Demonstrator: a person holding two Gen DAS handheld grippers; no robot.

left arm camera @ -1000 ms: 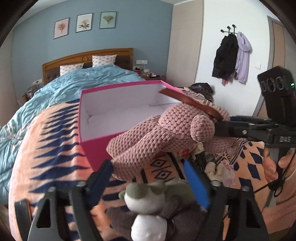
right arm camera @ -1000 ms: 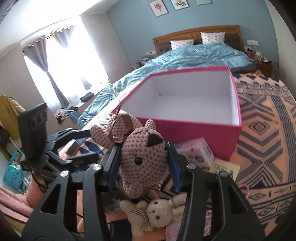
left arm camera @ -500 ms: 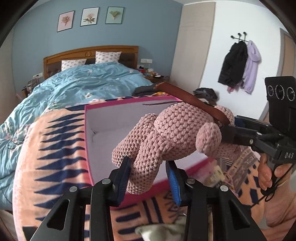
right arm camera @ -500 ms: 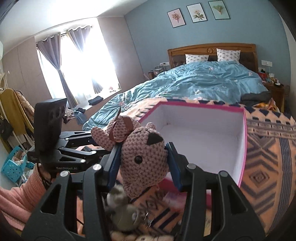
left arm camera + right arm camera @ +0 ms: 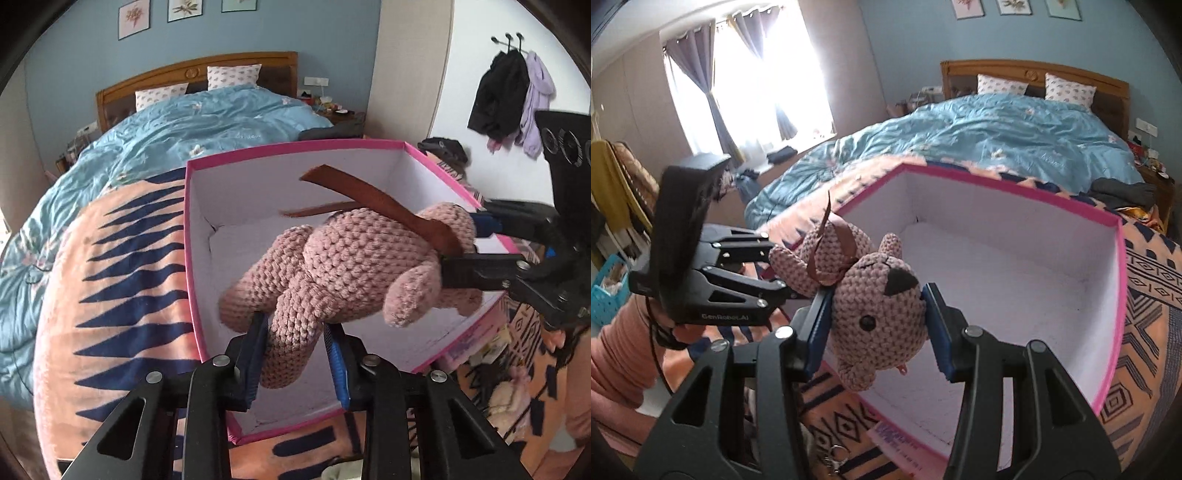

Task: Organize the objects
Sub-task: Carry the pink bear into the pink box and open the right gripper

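A bedroom with blue walls: a bed point(image 5: 207, 122) under a blue duvet, an orange patterned blanket point(image 5: 122, 280) spread over its near end, and on that blanket an open pink box point(image 5: 295, 155) with a white inside. Curtained windows point(image 5: 750, 74) are bright in the right view; coats point(image 5: 513, 92) hang on a wall hook in the left view. The left gripper point(image 5: 295, 354) is pinched tight on a leg of the knitted bear point(image 5: 354, 266), its blue pads pressing the leg from both sides. The right gripper point(image 5: 877, 328) clamps the bear's head at a middling spread, pads against both cheeks. The bear hangs between the two, above the box's open top, with its brown ribbon point(image 5: 384, 206) trailing up. A second ago the left gripper was wide apart beneath the bear, and the bear was short of the box, over small toys on the blanket.
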